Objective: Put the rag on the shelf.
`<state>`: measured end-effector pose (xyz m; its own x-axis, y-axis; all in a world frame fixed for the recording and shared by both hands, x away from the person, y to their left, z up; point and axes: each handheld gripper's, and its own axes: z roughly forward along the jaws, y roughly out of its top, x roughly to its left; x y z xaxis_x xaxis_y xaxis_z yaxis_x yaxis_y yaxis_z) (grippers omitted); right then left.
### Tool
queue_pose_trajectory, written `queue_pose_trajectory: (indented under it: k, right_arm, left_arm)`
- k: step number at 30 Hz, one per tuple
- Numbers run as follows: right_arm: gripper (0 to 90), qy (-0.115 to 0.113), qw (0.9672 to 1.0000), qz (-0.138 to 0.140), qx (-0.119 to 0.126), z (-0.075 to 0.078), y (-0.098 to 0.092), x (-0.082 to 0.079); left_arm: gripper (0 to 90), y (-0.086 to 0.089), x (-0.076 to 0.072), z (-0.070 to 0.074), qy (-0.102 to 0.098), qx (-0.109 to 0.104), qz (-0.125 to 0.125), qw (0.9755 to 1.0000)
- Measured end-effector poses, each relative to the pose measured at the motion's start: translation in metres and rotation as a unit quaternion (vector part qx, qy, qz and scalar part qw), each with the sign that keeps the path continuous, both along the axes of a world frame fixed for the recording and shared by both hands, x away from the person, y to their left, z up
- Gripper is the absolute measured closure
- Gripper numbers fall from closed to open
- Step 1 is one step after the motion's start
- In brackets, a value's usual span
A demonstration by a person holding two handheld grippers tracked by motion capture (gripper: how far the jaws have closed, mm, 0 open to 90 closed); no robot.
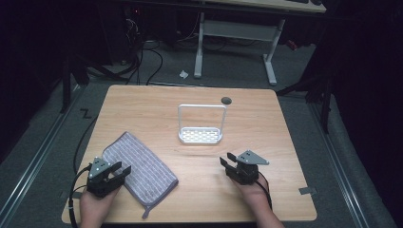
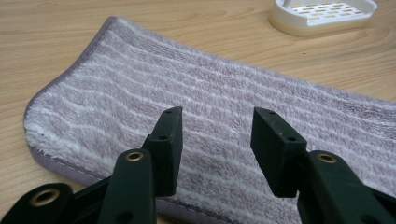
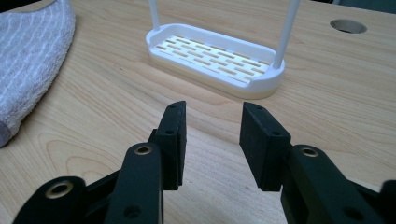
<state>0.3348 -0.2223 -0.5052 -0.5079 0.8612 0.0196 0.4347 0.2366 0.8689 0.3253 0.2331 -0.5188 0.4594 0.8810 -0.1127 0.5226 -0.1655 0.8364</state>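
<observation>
Grippers rest at the near edge of a wooden table [image 1: 157, 102], one in each of a person's hands, seen from the high view. At the left, the left gripper [image 1: 122, 170] sits over the near corner of a folded grey-and-white striped towel [image 1: 138, 166], which lies flat on the left half of the table with its long side running diagonally. Its jaws stand spread with nothing between them; the left gripper view [image 2: 217, 140] shows them poised just above the towel's [image 2: 210, 98] pile, near its stitched border, not pinching it. At the right, the right gripper [image 1: 227, 160] rests on bare wood, jaws likewise spread and holding nothing, as the right gripper view [image 3: 212, 140] confirms. Ahead of it, near the table's centre, stands a white rack [image 1: 200, 135] with a slotted oval base and a tall hoop frame [image 3: 212, 58]. A round hole [image 1: 226, 100] in the tabletop lies just behind the rack.
</observation>
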Motion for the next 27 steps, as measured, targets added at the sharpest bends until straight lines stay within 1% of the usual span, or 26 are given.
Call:
queue_pose_trajectory:
  k: [7,11,12,13,14,15,16,17,18,19,21,22,23,25,27]
  right_arm:
    - [61.5,-0.002,1.0,0.004,-0.006,0.0,0.003,-0.001]
    - [61.5,0.0,1.0,0.003,-0.005,0.0,0.003,-0.001]
    - [61.5,0.0,1.0,0.003,-0.005,0.0,0.003,-0.001]
    - [61.5,-0.001,1.0,0.004,-0.005,0.0,0.004,-0.001]
    - [61.6,-0.001,1.0,0.005,-0.005,0.0,0.004,-0.001]
    - [61.6,-0.001,1.0,0.005,-0.006,0.0,0.004,-0.001]
    - [61.7,-0.001,1.0,0.006,-0.006,0.0,0.004,-0.001]
    - [61.9,-0.001,1.0,0.007,-0.006,0.0,0.005,-0.001]
    - [61.9,-0.001,1.0,0.007,-0.006,0.0,0.005,-0.001]
    - [62.1,-0.002,0.9999,0.009,-0.006,0.0,0.006,-0.001]
    - [62.3,-0.004,0.9999,0.011,-0.007,0.0,0.007,-0.002]
    - [62.4,-0.004,0.9999,0.012,-0.006,0.001,0.008,-0.003]
    - [62.5,-0.005,0.9999,0.014,-0.007,0.001,0.008,-0.003]
    - [62.5,-0.006,0.9998,0.016,-0.006,0.001,0.01,-0.004]
    - [62.6,-0.007,0.9998,0.019,-0.004,0.002,0.011,-0.005]
  left_arm:
    - [53.2,0.002,0.0,0.0,0.0,-0.003,0.002,1.0]
    - [53.0,0.002,0.0,0.0,0.001,0.001,0.004,1.0]
    - [55.8,0.002,0.0,-0.002,0.008,0.005,0.007,0.9999]
    - [64.3,0.001,0.001,-0.003,0.018,0.01,0.007,0.9998]
    - [73.6,0.0,0.002,-0.005,0.03,0.023,0.009,0.9992]
    - [82.4,-0.002,0.004,-0.009,0.046,0.033,0.002,0.9984]
    - [88.7,-0.005,0.007,-0.014,0.06,0.044,-0.008,0.9972]
    - [89.9,-0.007,0.006,-0.017,0.048,0.043,-0.013,0.9978]
    - [90.0,-0.007,0.006,-0.017,0.048,0.043,-0.013,0.9978]
    - [90.0,-0.012,0.008,-0.016,0.051,0.044,-0.016,0.9976]
    - [90.0,-0.022,0.005,-0.017,0.039,0.055,-0.03,0.9973]
    - [90.0,-0.022,0.005,-0.017,0.039,0.055,-0.03,0.9973]
    - [90.0,-0.035,0.001,-0.017,0.033,0.068,-0.054,0.9957]
    - [90.0,-0.05,-0.004,-0.016,0.027,0.075,-0.079,0.9937]
    - [90.0,-0.067,-0.009,-0.016,0.022,0.079,-0.107,0.9908]
